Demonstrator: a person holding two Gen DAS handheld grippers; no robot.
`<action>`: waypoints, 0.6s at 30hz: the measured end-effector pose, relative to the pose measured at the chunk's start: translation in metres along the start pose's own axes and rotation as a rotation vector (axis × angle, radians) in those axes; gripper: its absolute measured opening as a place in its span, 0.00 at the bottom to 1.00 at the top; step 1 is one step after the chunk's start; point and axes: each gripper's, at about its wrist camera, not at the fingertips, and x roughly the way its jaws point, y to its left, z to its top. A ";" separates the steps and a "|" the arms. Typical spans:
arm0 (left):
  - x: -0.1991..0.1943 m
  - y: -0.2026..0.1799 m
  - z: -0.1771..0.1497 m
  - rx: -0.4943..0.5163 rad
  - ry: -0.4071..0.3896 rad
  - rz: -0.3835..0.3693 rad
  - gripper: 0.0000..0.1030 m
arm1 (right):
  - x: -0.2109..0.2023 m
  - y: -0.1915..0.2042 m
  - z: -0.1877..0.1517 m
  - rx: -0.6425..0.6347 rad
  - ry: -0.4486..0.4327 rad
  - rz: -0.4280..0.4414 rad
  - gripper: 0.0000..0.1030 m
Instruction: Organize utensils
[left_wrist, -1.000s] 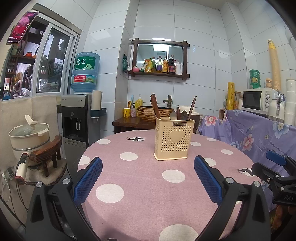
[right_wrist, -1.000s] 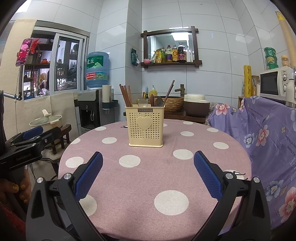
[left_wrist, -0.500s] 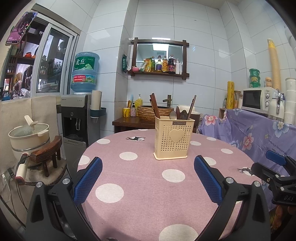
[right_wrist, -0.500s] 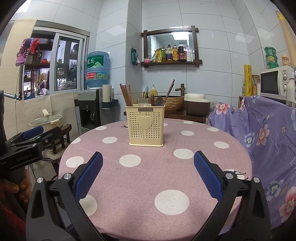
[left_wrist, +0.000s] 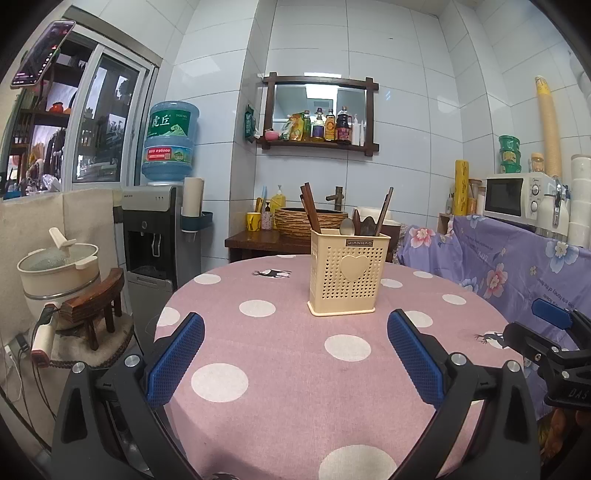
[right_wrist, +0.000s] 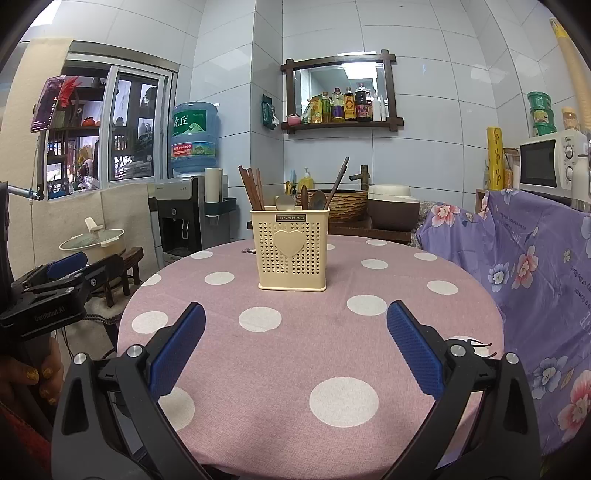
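While both grippers hang above the near edge, we see a round table (left_wrist: 280, 387) under a pink cloth with white dots filling most of each view. At its far centre stands a cream perforated utensil holder (left_wrist: 349, 275), upright, bearing a raised heart and a small label at its rim. We hold the left gripper (left_wrist: 295, 354) with its blue-padded fingers (left_wrist: 175, 356) spread wide and nothing between them; the holder lies ahead of it, slightly right of centre, well apart from both pads. We hold the right gripper (right_wrist: 295, 345) likewise released and empty, the holder (right_wrist: 293, 251) straight ahead beyond its fingertips. Inside the holder, dark wooden chopsticks (right_wrist: 251, 188) lean at the left, one long dark handle (right_wrist: 339, 179) slants at the right, and between them rise a metal spoon (right_wrist: 285, 202) and dark wooden spoons (right_wrist: 317, 199). A purple floral cover (right_wrist: 535, 266) drapes the right side.
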 end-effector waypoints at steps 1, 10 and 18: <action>0.001 0.000 0.000 -0.002 0.004 -0.002 0.95 | 0.001 0.000 0.000 0.001 0.004 0.000 0.94; 0.007 0.005 -0.001 -0.003 0.053 0.016 0.95 | 0.004 -0.003 -0.001 0.011 0.017 -0.004 0.94; 0.006 0.004 0.000 0.008 0.051 0.023 0.95 | 0.006 -0.005 0.000 0.011 0.022 0.000 0.94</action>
